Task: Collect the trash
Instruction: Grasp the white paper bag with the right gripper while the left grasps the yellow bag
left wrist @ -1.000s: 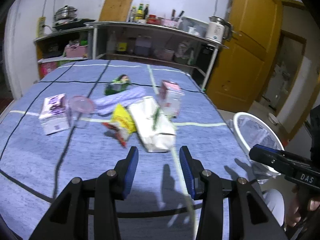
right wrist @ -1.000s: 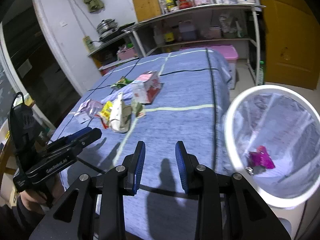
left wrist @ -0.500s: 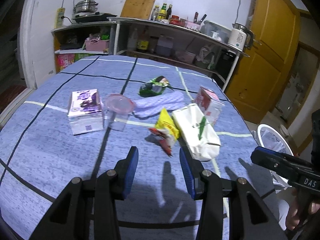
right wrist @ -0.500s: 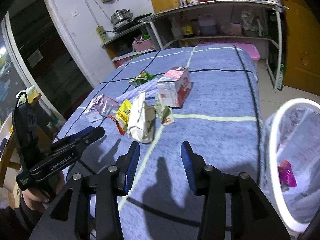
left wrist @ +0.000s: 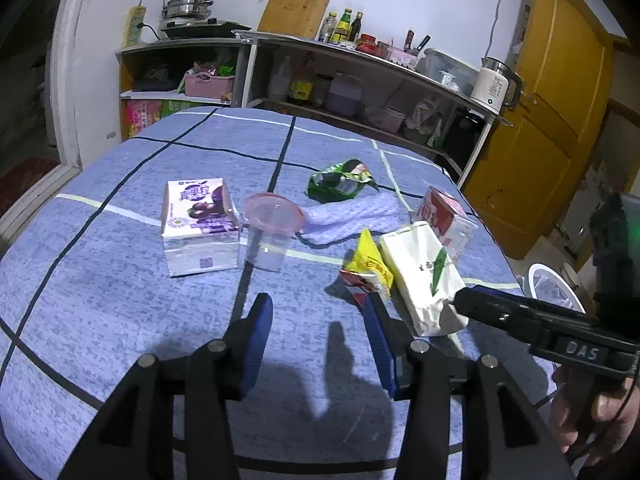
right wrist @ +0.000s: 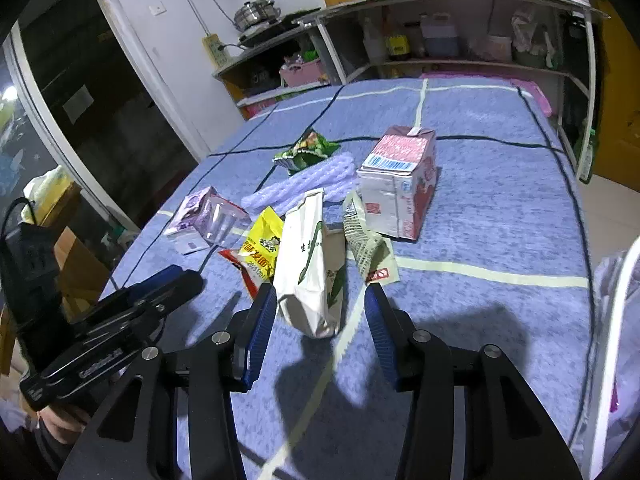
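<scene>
A table point(left wrist: 100, 320) draped in a blue checked cloth is carrying a loose cluster of rubbish near its middle, while the white-rimmed bin point(right wrist: 608, 344) is waiting off the table's right edge, likely set there for short drops. A red-and-white carton point(right wrist: 400, 184) is lying on its side just beyond a white paper bag point(right wrist: 308, 264), which is resting against a yellow snack packet point(right wrist: 262, 248). Farther left, a purple juice box point(left wrist: 198, 224) is sitting beside a clear plastic cup point(left wrist: 270, 236), with a green wrapper point(left wrist: 340, 182) and a lilac foam sleeve point(left wrist: 352, 214) behind. The right gripper point(right wrist: 320, 328) is hovering just short of the paper bag, jaws opening and nothing between them, apparently lining up that piece. The left gripper point(left wrist: 320, 344) is hanging over bare cloth near the yellow packet, jaws likewise opening and empty.
</scene>
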Demonstrator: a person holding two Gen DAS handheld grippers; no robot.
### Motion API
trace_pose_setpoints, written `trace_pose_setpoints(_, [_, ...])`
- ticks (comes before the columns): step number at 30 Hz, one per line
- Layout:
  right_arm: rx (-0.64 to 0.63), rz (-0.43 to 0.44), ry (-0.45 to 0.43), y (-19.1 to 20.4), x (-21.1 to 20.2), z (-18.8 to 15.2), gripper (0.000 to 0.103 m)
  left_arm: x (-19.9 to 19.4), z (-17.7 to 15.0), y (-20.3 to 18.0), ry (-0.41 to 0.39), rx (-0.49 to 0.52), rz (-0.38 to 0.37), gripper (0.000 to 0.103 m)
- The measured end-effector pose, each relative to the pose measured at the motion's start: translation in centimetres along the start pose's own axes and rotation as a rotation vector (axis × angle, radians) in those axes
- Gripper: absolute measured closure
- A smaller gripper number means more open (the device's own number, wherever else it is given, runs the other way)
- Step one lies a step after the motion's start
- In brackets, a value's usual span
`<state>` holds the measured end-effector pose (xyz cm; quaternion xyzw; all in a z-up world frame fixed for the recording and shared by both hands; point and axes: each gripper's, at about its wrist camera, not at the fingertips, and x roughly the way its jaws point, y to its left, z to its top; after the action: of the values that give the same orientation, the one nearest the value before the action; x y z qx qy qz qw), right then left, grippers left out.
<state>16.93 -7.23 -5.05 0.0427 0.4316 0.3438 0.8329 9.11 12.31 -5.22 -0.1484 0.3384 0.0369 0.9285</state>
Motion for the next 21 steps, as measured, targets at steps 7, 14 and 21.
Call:
trace_pose_setpoints(7, [0.018, 0.037, 0.035, -0.3, 1.7, 0.4, 0.065, 0.4, 0.5, 0.3, -0.001, -0.007, -0.012, 0.053])
trace_pose_setpoints(14, [-0.022, 0.046, 0.025, 0.6, 1.5, 0.2, 0.081, 1.1, 1.1, -0.5, 0.003, -0.001, -0.048, 0.046])
trace_pose_setpoints(21, [-0.023, 0.043, -0.006, 0.3, -0.2, -0.2, 0.090, 2.6, 1.3, -1.1, 0.034, 0.001, -0.072, 0.046])
